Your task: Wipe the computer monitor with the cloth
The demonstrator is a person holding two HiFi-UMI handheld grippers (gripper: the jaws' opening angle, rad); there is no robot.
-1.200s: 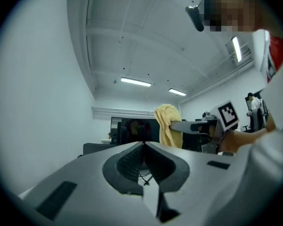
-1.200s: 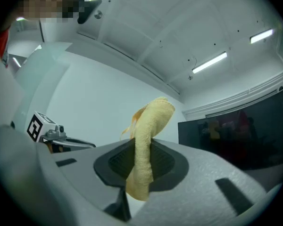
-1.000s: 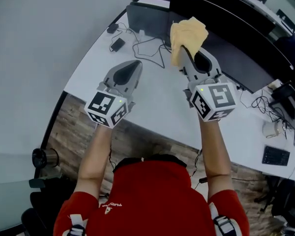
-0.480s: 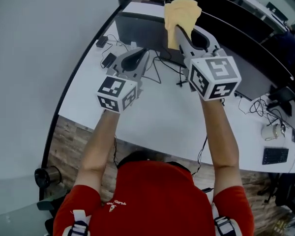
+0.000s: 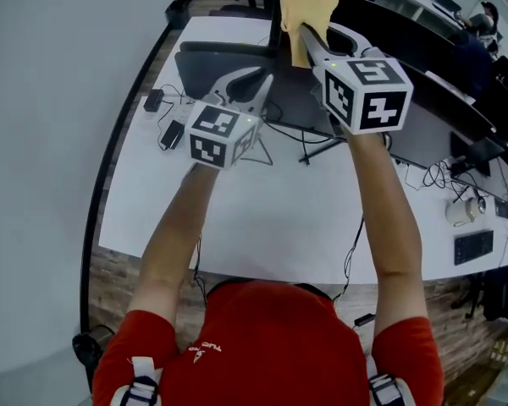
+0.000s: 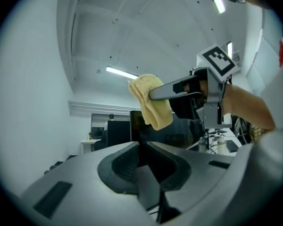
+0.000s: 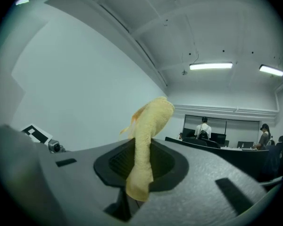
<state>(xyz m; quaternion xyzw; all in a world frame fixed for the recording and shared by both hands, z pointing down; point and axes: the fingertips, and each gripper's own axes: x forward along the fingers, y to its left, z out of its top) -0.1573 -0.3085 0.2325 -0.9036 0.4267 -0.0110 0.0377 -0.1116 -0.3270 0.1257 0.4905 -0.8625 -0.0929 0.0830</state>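
Right tongs [image 5: 303, 30] clench the crumpled yellow cloth [image 5: 308, 5], held above the black flat monitor [image 5: 212, 70] near the white counter's [image 5: 262, 218] far-left corner. Left tongs [image 5: 258, 80] sit alongside, empty and all but closed, their jaws just easing apart.

Monitor [image 6: 136, 126] — partly hidden behind the cloth [image 6: 153, 102]; distant people [image 7: 203, 126] — tiny, indistinct.

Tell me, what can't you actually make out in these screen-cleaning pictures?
- Whether the cloth touches the monitor: the head view looks from above, so no gap shows.
- The monitor's screen face: head view, hidden by the steep angle.
- The right claw pads: right gripper view, covered by the cloth.
- What the small dark items on the desk are: head view, too small.
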